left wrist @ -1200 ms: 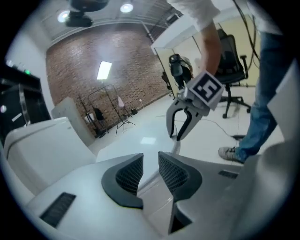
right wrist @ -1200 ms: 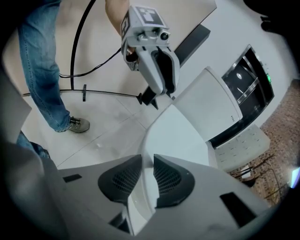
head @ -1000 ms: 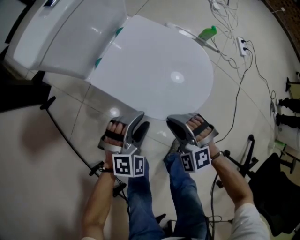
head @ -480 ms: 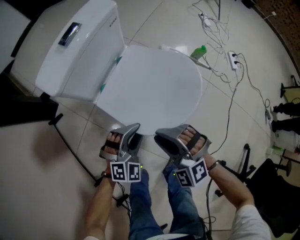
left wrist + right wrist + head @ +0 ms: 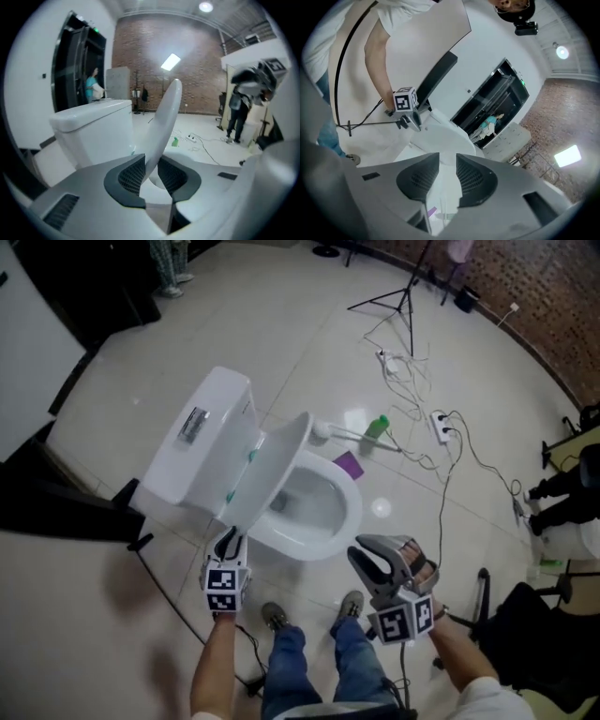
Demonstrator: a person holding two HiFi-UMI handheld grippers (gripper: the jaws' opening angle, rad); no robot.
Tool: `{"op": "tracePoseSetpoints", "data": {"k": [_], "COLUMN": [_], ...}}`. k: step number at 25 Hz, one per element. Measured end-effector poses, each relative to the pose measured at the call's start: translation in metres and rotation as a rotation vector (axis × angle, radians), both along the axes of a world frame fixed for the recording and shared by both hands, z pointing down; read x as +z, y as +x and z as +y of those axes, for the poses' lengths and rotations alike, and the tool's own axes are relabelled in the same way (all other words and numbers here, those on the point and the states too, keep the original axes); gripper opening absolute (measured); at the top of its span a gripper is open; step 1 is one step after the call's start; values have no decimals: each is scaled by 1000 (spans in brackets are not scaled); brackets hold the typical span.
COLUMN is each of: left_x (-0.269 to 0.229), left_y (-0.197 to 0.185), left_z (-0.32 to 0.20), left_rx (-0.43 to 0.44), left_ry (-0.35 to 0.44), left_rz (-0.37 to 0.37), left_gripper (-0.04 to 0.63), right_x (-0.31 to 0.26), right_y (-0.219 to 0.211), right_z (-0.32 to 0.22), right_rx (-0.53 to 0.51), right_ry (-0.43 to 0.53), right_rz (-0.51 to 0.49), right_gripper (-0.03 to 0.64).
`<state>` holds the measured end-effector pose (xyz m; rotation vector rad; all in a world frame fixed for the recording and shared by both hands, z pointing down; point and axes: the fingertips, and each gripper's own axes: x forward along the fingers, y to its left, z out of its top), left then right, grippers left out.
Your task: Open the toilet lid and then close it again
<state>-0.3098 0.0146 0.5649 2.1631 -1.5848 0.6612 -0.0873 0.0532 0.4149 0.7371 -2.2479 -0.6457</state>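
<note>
Over the bowl (image 5: pixel 317 507), the toilet lid (image 5: pixel 274 465) stood raised, where a second earlier it had lain flat and shut with both grippers at its front rim. The left gripper (image 5: pixel 228 544) had just been closing its jaws, and they were clenched on the lid's thin rim, one ribbed dark pad against each face. The right gripper (image 5: pixel 366 561) had come away from the toilet and hung off to the side. Its jaws had just been parting a little and stood released, with nothing between them. The lid was a smooth, glossy white oval shell, thin at the edge. Its long axis ran steeply up from the hinge by the boxy white tank (image 5: pixel 192 442) to its rounded free end, underside facing the bowl. The floor (image 5: pixel 281 324) was pale glossy tile
</note>
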Motion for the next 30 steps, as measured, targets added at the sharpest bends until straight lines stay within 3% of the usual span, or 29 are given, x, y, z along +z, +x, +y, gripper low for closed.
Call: {"op": "tracePoseSetpoints", "data": {"k": [8, 14, 17, 22, 24, 27, 30], "left_x": [-16, -13, -12, -23, -39, -88, -167], "left_y": [-91, -128, -127, -124, -132, -148, -137], "left_z": [-33, -46, -48, -41, -31, -10, 15], "left_rx": [-386, -560, -547, -433, -425, -405, -277], "left_ry": [-91, -148, -162, -131, -60, 117, 280], "left_rz": [255, 388, 397, 423, 417, 397, 308], "left_gripper": [74, 77, 77, 103, 114, 114, 114], "right_x": [-21, -26, -32, -37, -40, -48, -65], "right_y": [18, 13, 15, 15, 14, 9, 7], "right_z": [48, 60, 59, 61, 58, 52, 46], "right_rx": [106, 125, 129, 142, 154, 174, 199], "right_ry": [-110, -109, -100, -135, -157, -196, -234], "right_rz": [-20, -58, -70, -108, -145, -223, -307], "right_gripper": [115, 115, 115, 116, 117, 117, 117]}}
